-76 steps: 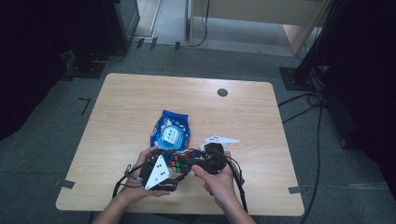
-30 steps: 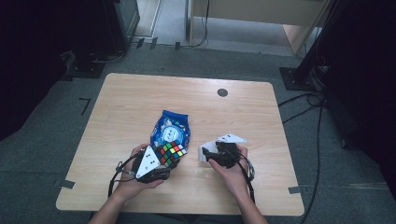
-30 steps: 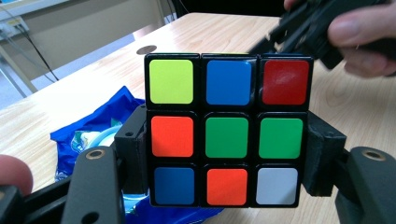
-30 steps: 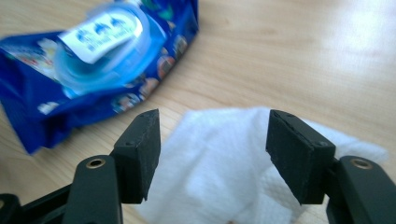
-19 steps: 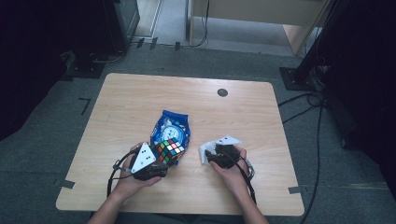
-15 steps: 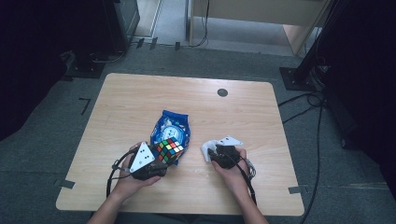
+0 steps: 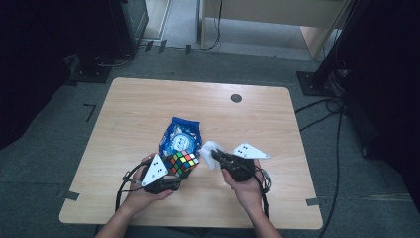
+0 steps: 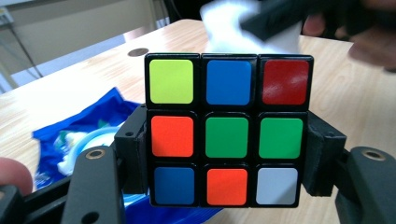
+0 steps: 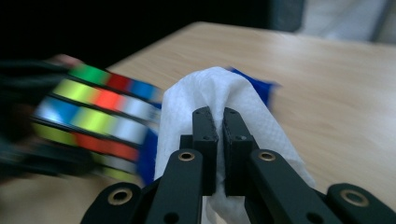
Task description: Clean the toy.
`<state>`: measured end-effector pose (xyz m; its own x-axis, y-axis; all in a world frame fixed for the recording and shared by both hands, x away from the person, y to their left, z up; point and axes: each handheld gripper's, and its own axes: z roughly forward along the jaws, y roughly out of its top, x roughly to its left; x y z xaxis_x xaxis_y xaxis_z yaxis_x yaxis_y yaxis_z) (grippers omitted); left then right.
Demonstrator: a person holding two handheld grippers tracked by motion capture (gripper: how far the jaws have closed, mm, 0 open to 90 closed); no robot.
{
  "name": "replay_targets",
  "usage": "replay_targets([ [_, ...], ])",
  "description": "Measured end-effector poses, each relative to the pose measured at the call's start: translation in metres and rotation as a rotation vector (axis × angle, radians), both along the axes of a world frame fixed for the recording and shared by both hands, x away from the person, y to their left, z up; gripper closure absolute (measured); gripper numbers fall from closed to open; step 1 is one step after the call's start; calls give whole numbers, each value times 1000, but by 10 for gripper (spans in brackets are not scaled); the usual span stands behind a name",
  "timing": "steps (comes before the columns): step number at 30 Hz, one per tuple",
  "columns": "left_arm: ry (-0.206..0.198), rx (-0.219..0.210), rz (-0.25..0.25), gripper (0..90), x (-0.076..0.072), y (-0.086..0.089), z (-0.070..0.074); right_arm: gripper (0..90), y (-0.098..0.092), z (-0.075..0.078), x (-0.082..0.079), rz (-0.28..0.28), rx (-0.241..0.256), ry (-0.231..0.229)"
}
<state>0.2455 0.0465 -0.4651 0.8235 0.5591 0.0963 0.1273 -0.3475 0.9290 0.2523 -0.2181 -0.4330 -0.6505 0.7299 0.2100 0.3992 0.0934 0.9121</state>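
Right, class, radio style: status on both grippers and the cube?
Left gripper shut on puzzle cube. Right gripper shut on white wipe, beside cube. Blue packet behind; nothing between them.

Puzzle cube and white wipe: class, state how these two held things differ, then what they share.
The puzzle cube is rigid, square-edged and many-coloured; the white wipe is soft, crumpled and plain. The left gripper clamps the cube's two opposite sides, its jaws set wide; the right gripper pinches the wipe with jaws nearly closed. Both are held near the blue packet.
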Motion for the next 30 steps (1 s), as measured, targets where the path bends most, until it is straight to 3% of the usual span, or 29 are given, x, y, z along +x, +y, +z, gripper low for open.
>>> replay_targets([
  [4,-11,-1,-27,337,-5,-5,1,869,22,18,-17,99,45,-56],
  [7,-16,-2,-41,337,-8,-8,2,868,31,22,-22,131,69,-60],
  [10,-23,-13,-44,338,-10,-9,3,868,37,18,-23,139,53,-55],
  [12,-32,-3,-40,338,-10,-9,3,867,38,15,-22,132,64,-50],
  [17,-44,-14,-46,339,-12,-8,5,868,29,9,-14,53,24,-39],
  [20,-48,-22,-44,339,-11,-6,6,869,21,-2,-6,-13,-28,-3],
  [23,-48,-23,-31,339,-9,-3,6,869,14,-11,0,-50,-43,35],
  [27,-33,-18,-10,339,-6,0,4,866,8,0,-4,-56,16,14],
  [30,-32,-17,-13,339,-6,-2,4,865,14,16,-16,11,64,-36],
])
